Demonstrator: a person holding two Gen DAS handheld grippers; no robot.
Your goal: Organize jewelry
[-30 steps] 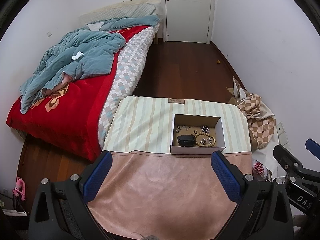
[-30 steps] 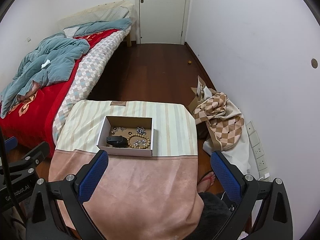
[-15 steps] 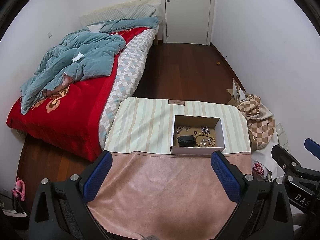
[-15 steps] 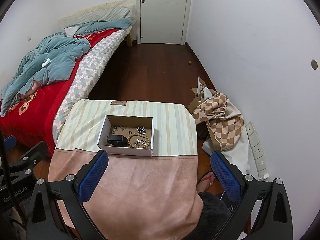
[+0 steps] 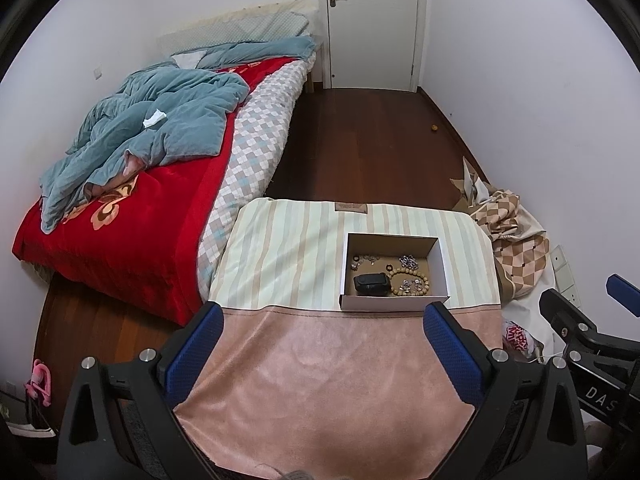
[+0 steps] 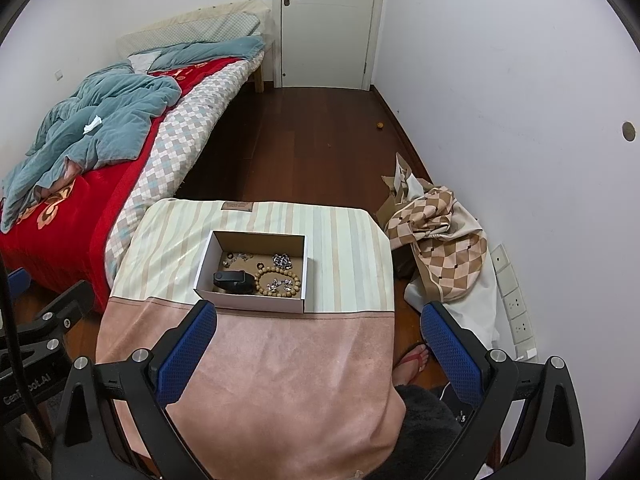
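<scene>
We hold both tools high above the cloth-covered surface [image 5: 304, 380], where the shallow white cardboard box [image 6: 208, 270] keeps the jewelry: a tan wooden bead bracelet [image 6: 278, 280], a small black case [image 6: 233, 281] and loose silver pieces [image 6: 282, 260]. The risk, as we judge it, is wide pads sweeping small pieces together or nudging the light box along the cloth. Our left hand-held gripper [image 5: 323, 354] and right hand-held gripper [image 6: 318, 356] are spread wide, gripping and touching nothing.
</scene>
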